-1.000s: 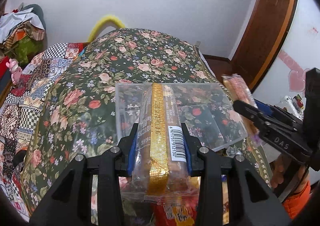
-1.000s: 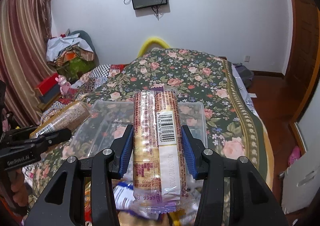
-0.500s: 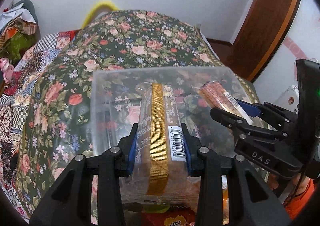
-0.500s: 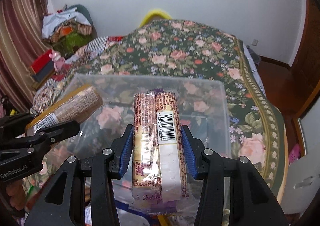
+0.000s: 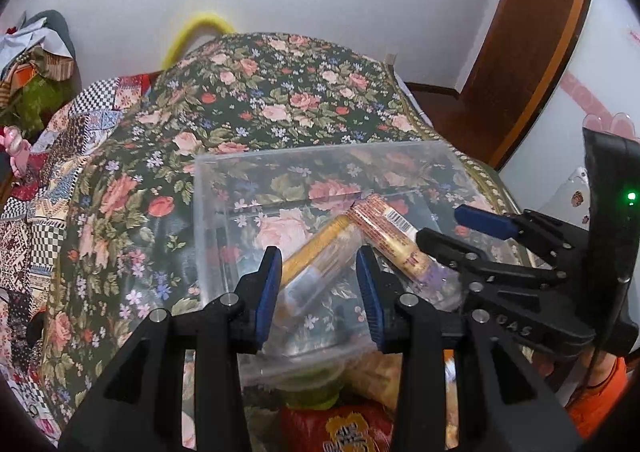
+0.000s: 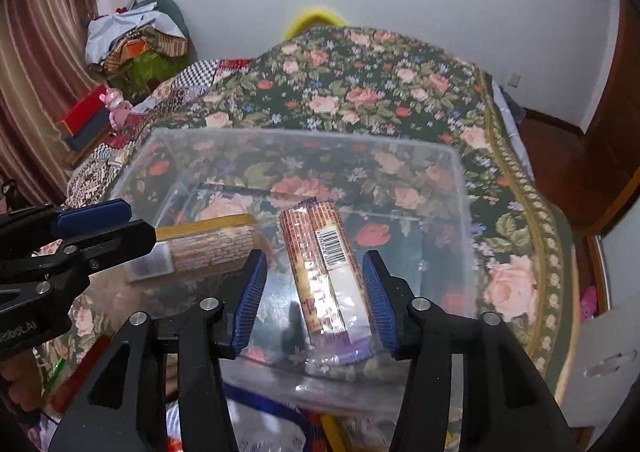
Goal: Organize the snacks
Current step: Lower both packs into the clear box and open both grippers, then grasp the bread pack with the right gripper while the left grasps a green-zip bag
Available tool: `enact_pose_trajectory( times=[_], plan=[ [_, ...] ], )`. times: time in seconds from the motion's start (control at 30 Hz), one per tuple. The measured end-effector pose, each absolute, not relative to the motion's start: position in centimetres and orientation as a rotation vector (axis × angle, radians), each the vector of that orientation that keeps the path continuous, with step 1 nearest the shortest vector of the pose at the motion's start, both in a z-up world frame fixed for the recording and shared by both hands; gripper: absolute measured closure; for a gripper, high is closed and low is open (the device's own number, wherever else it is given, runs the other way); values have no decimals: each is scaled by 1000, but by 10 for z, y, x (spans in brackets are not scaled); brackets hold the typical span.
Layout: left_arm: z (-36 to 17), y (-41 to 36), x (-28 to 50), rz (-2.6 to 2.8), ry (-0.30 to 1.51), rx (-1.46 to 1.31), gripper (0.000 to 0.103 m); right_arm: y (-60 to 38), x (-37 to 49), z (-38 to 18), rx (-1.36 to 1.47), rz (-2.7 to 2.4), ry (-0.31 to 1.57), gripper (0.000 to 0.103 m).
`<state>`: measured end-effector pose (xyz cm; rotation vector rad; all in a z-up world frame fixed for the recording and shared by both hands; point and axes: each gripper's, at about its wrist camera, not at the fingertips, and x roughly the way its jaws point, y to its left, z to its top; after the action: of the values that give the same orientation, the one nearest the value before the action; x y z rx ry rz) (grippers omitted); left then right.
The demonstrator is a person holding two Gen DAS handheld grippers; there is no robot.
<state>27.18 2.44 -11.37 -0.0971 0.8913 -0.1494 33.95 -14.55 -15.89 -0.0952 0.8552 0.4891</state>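
Both biscuit packs are down inside the clear plastic bin on the floral bedspread, and both tongs hang over its near rim.

Nearest, the right tongs have just been opening; their blue pads stand apart on either side of the purple-striped biscuit pack, no longer pressing it. The left tongs are likewise apart around the gold-banded biscuit pack, which lies loose and slanted between them.

Farther in, the two packs meet end to end at an angle. The likely trouble is in the lift-out: a pad could catch crinkled wrapper and drag a pack back over the rim, or the two tongs, close together, could knock each other and shove the light bin along the soft bed.
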Motion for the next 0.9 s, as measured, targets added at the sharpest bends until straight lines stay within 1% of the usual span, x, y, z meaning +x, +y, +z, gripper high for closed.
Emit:
enact_pose_trajectory(
  times=[0.1,0.23,0.43,0.5,0.7,0.77,0.83,0.9],
  plan=[
    [-101,26,258,-142,862,-84,61,-152,327,-146,-81,492,820,51],
    [-83,28,233,-126,808,-59,49,-162,306,-128,-53,499,775,50],
    [-65,33,191,-110,750,-30,34,-173,270,-112,-43,502,718,47],
    [-64,35,177,-111,748,-29,31,-177,259,-110,-43,503,708,46],
    [-74,46,142,-100,776,-38,28,-181,225,-116,-42,503,712,44],
    [-82,52,132,-96,800,-56,26,-183,216,-121,-42,503,725,44],
    [-89,56,124,-90,815,-67,21,-184,208,-126,-42,503,736,44],
    [-98,60,114,-84,831,-75,21,-187,200,-133,-46,499,752,44]
  ],
)
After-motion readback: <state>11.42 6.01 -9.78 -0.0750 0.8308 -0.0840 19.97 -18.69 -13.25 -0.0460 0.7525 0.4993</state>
